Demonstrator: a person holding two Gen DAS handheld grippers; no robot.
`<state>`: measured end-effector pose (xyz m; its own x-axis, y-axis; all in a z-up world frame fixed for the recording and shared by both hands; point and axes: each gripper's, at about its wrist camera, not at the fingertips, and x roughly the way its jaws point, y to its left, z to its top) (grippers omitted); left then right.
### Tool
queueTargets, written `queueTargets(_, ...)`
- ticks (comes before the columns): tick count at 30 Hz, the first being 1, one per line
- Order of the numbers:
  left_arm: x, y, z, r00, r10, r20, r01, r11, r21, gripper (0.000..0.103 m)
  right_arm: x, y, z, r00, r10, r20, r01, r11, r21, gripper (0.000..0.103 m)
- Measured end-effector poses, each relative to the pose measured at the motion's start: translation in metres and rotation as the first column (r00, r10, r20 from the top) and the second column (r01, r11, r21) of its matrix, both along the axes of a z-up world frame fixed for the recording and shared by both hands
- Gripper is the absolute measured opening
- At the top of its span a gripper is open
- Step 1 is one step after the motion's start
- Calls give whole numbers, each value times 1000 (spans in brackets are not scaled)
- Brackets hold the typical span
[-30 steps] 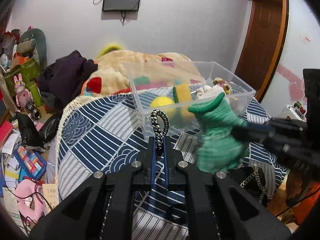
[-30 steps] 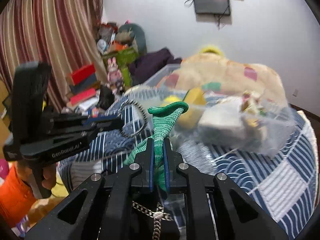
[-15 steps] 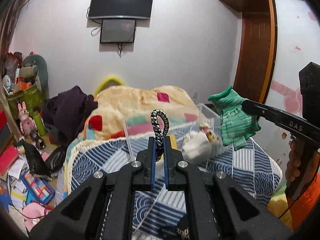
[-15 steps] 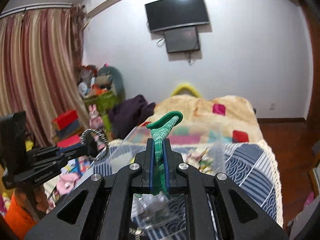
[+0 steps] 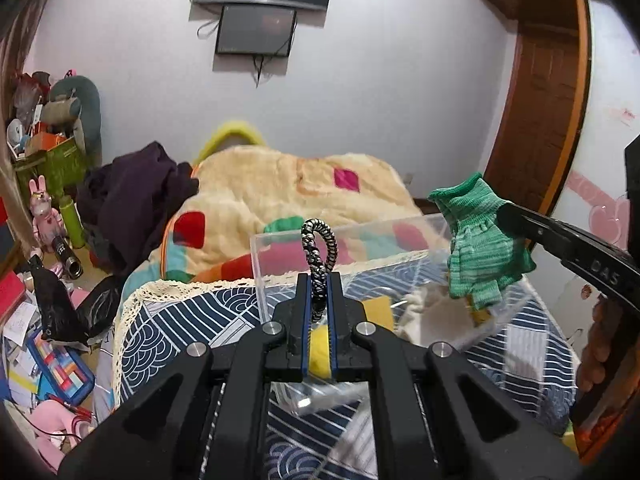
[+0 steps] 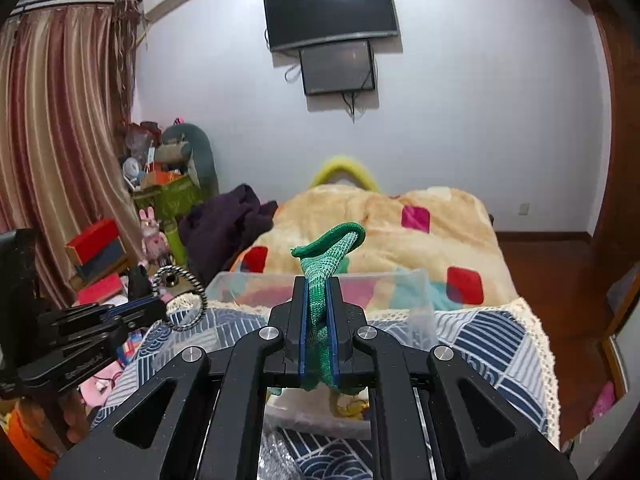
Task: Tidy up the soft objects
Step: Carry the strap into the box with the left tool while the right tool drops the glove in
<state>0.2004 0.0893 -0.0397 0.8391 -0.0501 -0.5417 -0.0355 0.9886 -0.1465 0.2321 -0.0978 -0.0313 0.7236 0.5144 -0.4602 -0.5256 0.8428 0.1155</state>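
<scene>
1. Green knit glove [image 5: 478, 240] is up in the air, pinched in the right gripper [image 6: 319, 312], whose jaws are squeezed together on the knit. From the right wrist view the cuff curls over above the fingertips and the rest of the fabric hangs down behind them. In the left wrist view it dangles over the right end of the clear plastic bin [image 5: 280, 248], not touching it as far as I can see.

2. Left gripper [image 5: 319, 304] has its jaws clamped on a black-and-white braided cord loop [image 5: 319, 256]. The loop sticks up past the tips. Same loop shows in the right wrist view [image 6: 182, 298], hanging off the left gripper out to the left, well apart from the glove.

3. The bin sits on a blue-and-white patterned quilt [image 5: 192, 320] on the bed. Inside there's something yellow [image 5: 320, 344] right behind the left gripper's tips and a whitish soft bundle [image 5: 436, 316] more to the right, under the glove. Can't really tell what either one is.

4. Behind the bin is a cream blanket with coloured patches [image 6: 400, 220], and a dark purple heap of clothes [image 6: 224, 224] sits at its left edge.

5. Two screens [image 6: 332, 12] are on the wall, striped curtains [image 6: 56, 140] on the left, a wooden door [image 5: 540, 120] on the right.
</scene>
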Motion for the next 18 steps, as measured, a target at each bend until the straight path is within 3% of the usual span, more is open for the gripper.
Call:
queueTargets(10, 47, -9, -38, 992, -15, -122, 21, 999, 42, 6, 26, 29, -37, 995, 3, -95, -19, 986, -167, 8)
queueTargets(18, 50, -14, -43, 988, -31, -154, 37, 999, 39, 9, 24, 22, -34, 995, 5, -98, -25, 978, -208, 14)
